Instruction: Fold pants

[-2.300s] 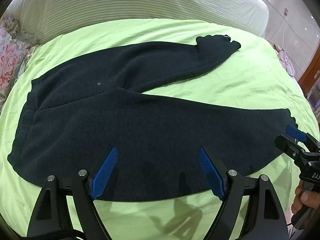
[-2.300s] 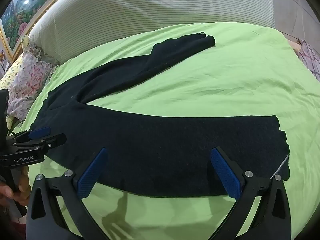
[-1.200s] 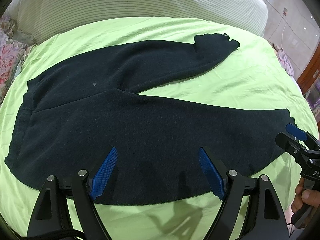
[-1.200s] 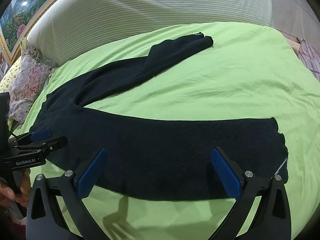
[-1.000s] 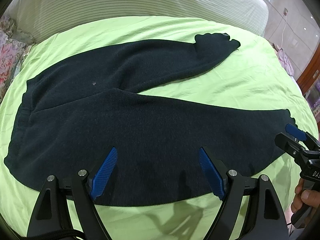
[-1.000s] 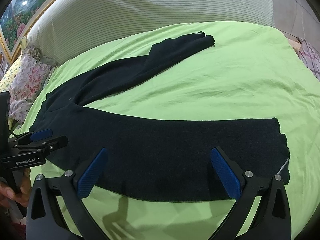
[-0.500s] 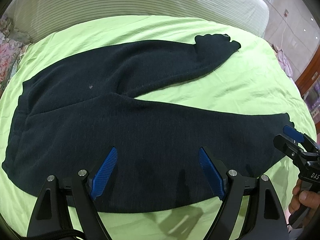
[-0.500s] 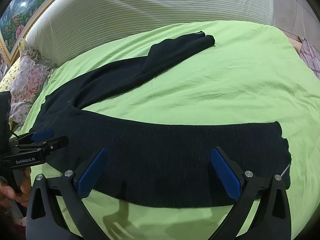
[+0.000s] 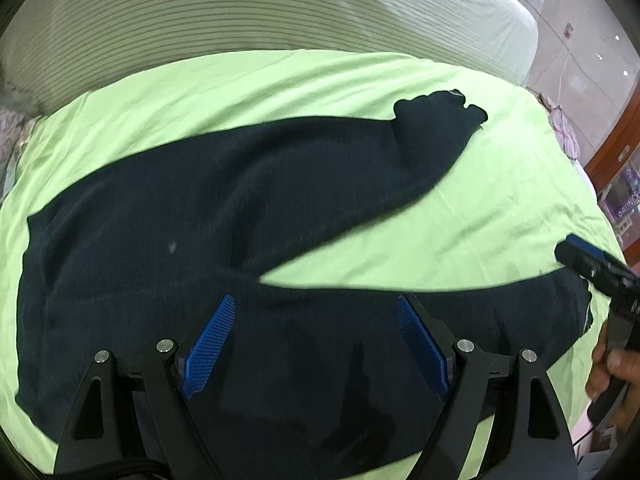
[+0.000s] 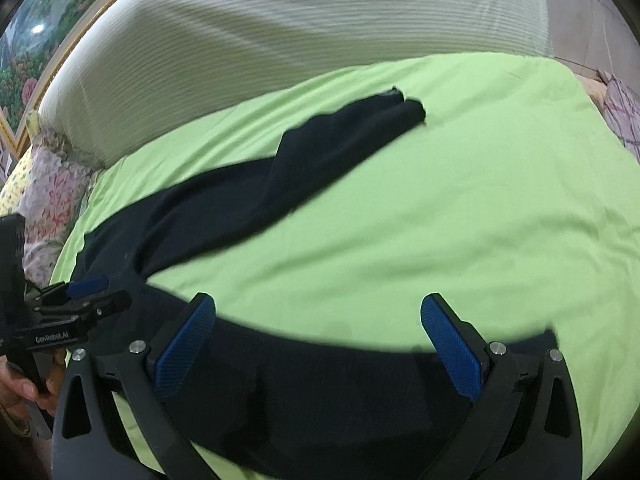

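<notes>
Dark navy pants lie flat on a green bedsheet, legs spread in a V, waistband at the left. The far leg ends at a cuff; the near leg runs right to a cuff. My left gripper is open and empty, low over the near leg close to the crotch. My right gripper is open and empty, over the near leg toward its cuff end. Each gripper shows in the other's view: the right one at the right edge, the left one at the left edge.
A striped pale green headboard cushion backs the bed. A floral pillow lies at the left. A framed floral painting hangs behind it. A wooden cabinet and floor lie off the bed's right side.
Both grippers have moved forward and down over the near leg, so the pants fill more of each view. Both stay open and empty. The pants have not moved.
</notes>
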